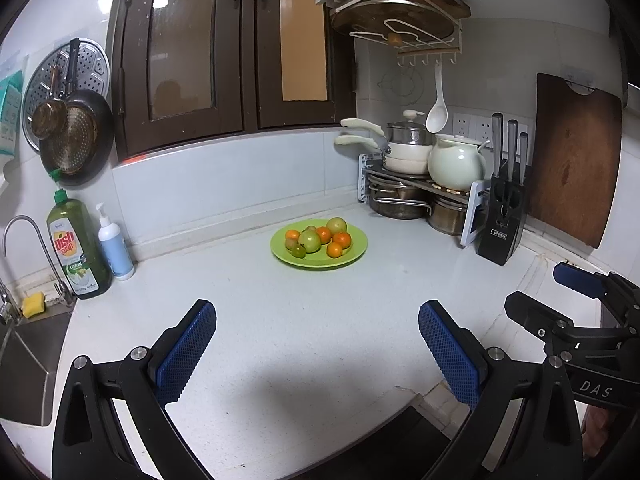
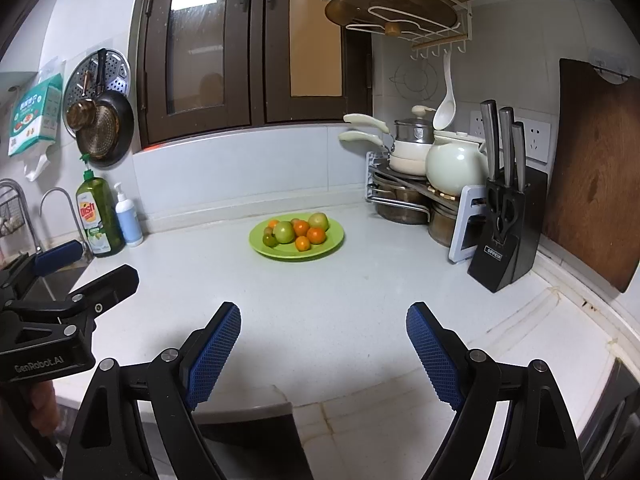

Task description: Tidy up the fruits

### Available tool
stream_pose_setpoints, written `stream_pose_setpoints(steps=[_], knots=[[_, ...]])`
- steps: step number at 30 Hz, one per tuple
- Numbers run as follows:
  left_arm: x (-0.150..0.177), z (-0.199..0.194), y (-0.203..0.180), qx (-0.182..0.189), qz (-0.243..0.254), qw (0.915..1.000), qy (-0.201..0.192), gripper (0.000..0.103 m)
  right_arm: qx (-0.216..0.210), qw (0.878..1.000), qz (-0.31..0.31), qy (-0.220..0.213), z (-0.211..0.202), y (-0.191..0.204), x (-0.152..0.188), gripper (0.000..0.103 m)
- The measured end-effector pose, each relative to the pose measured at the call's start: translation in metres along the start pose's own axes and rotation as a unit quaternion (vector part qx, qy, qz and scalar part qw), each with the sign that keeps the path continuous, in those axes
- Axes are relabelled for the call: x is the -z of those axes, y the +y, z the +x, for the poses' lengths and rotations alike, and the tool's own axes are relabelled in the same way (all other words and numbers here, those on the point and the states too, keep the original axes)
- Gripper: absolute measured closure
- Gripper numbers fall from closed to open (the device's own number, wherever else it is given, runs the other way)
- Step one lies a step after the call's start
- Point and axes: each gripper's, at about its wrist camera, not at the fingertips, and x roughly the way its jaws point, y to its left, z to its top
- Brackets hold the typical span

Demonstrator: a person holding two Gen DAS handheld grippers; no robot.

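A green plate sits on the white counter toward the back, holding several orange tangerines and green-yellow fruits piled together. My left gripper hovers open over the counter's near part, well short of the plate, nothing between its blue pads. My right gripper is likewise open and empty, at a similar distance from the plate. Each gripper shows at the edge of the other's view, the right gripper on the right and the left gripper on the left.
A knife block, a pot rack with pans and a cream kettle fill the back right corner. A wooden cutting board leans on the right wall. Dish soap, a pump bottle and a sink are left.
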Motion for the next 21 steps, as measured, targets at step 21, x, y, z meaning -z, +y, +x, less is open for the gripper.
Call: stream_pose_setpoints(steps=[21], knots=[[-0.0001, 0.0006, -0.0001, -0.002, 0.0, 1.0, 0.003, 0.0, -0.001, 1.0, -0.001, 0.0, -0.0001, -0.0017, 0.001, 0.018]])
